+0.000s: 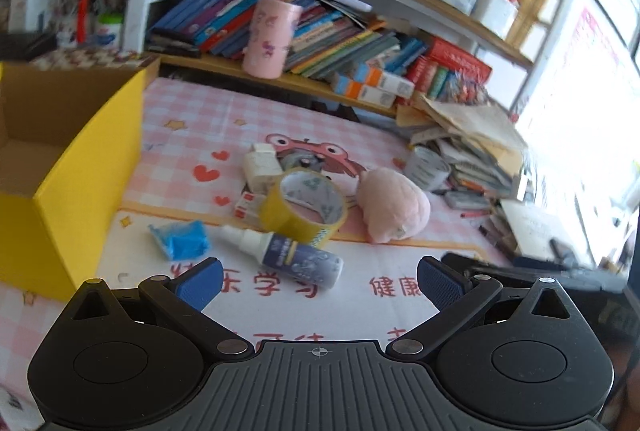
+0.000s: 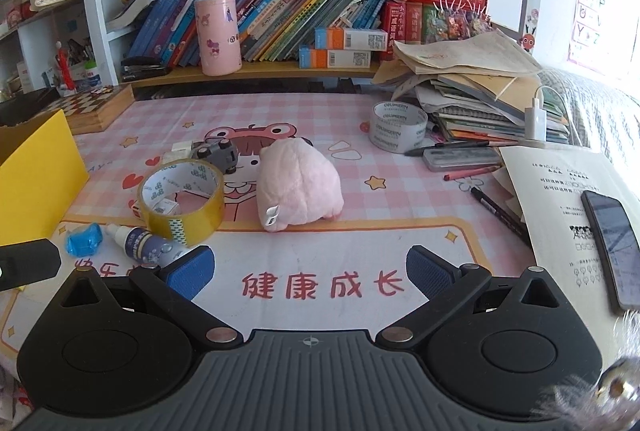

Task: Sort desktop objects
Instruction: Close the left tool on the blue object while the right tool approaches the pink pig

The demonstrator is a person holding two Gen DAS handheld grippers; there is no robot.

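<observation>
While both claws hover above the pink checked desk mat (image 2: 360, 119), each stands spread wide with nothing between its blue pads: the left gripper (image 1: 320, 281) and the right gripper (image 2: 309, 269) touch no object. Largest of the things is one yellow cardboard box (image 1: 80, 167), open-topped, to the left of the left claw and well ahead of its left finger. One pink plush toy (image 2: 298, 187) lies straight ahead of the right claw, ahead and to the right of the left one. Two tape rolls show: one yellow tape roll (image 1: 304, 209) directly ahead of the left claw, propped on edge against the small items around it, and one grey tape roll (image 2: 398, 127) farther off, ahead and right of the right claw, beside the stack of papers (image 2: 476, 87). One small bottle (image 1: 288, 257) with a white cap lies on its side just ahead of the left claw, its body touching the yellow roll; from the right wrist it sits just beyond the left pad. One grey toy car (image 2: 216, 153) sits behind the yellow roll, next to one white box (image 1: 260, 165). One red-and-white eraser (image 1: 248, 207) lies partly under the yellow roll. One crumpled blue wrapper (image 1: 182, 239) lies ahead and left of the left claw, near the box.
</observation>
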